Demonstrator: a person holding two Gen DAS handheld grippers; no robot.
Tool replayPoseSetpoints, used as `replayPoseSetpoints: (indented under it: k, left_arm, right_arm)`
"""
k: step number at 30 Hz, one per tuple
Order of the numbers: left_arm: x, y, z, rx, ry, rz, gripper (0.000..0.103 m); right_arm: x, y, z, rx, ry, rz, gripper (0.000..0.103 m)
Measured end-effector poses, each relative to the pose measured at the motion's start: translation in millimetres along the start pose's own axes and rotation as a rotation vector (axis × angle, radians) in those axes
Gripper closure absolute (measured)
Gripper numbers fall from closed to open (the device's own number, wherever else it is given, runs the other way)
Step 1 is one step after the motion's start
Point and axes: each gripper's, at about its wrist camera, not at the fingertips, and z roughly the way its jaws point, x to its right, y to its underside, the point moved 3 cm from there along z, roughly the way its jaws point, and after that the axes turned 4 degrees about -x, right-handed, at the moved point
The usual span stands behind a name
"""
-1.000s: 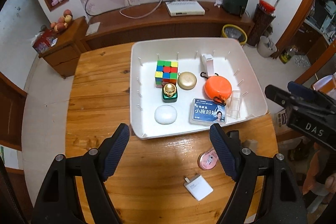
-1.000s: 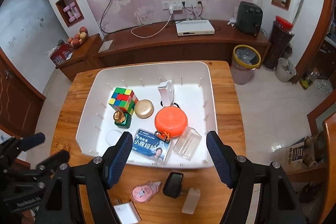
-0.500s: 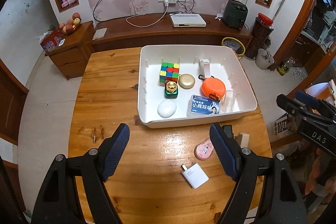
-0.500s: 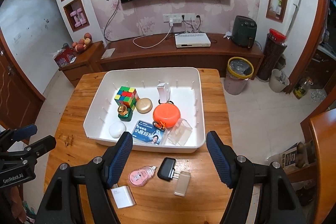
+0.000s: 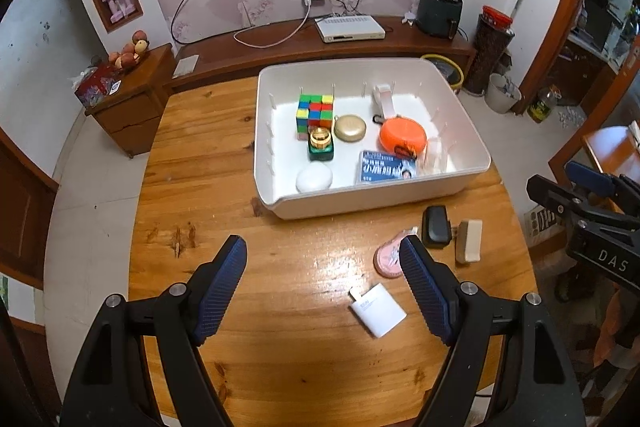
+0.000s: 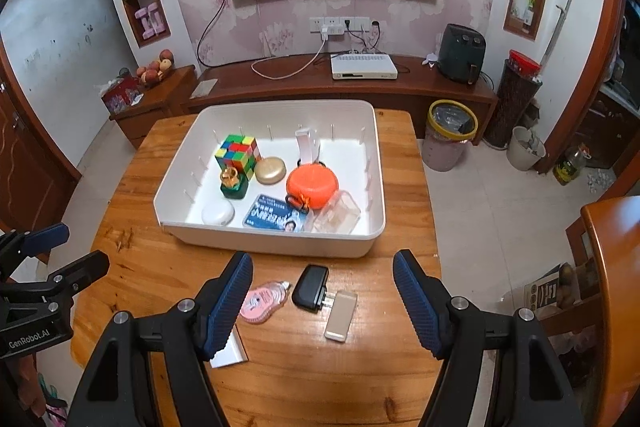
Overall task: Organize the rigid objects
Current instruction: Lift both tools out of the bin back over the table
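Note:
A white tray [image 5: 460,183] [image 6: 176,183] on the wooden table holds a colour cube [image 5: 315,115], a gold compact [image 5: 350,127], a green jar [image 5: 320,147], a white oval case [image 5: 314,177], an orange round case [image 5: 402,135], a blue card [image 5: 386,167] and a clear box [image 6: 338,213]. In front of the tray lie a black charger [image 6: 310,285], a gold bar [image 6: 340,315], a pink case [image 6: 262,301] and a white adapter [image 5: 378,311]. My left gripper [image 5: 322,291] and right gripper [image 6: 322,301] are open and empty, held above the table's near part.
The table [image 5: 200,163] is round-edged, with floor on both sides. A TV bench [image 6: 340,87] stands behind it, with a bin [image 6: 450,131] to the right. A wooden chair [image 6: 612,267] is at the right edge.
Both grippers have pulled back and up from the tray, so more of the table and room shows. Both stay open. No object has moved.

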Motion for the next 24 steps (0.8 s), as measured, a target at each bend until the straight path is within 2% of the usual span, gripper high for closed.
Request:
replayPoseSetpoints:
  k: [7, 15, 19, 24]
  left_arm:
    - [4, 20, 23, -0.059, -0.001, 0.030, 0.022]
    - [8, 44, 57, -0.145, 0.003, 0.065, 0.022]
    - [15, 57, 77, -0.207, 0.024, 0.095, 0.022]
    - [29, 72, 104, -0.315, 0.087, 0.083, 0.022]
  right_arm:
    - [1, 27, 14, -0.042, 0.004, -0.014, 0.030]
    - [9, 68, 48, -0.118, 0.001, -0.021, 0.030]
    - [12, 86, 67, -0.152, -0.018, -0.015, 0.030]
    - [25, 101, 87, -0.200, -0.067, 0.067, 0.030]
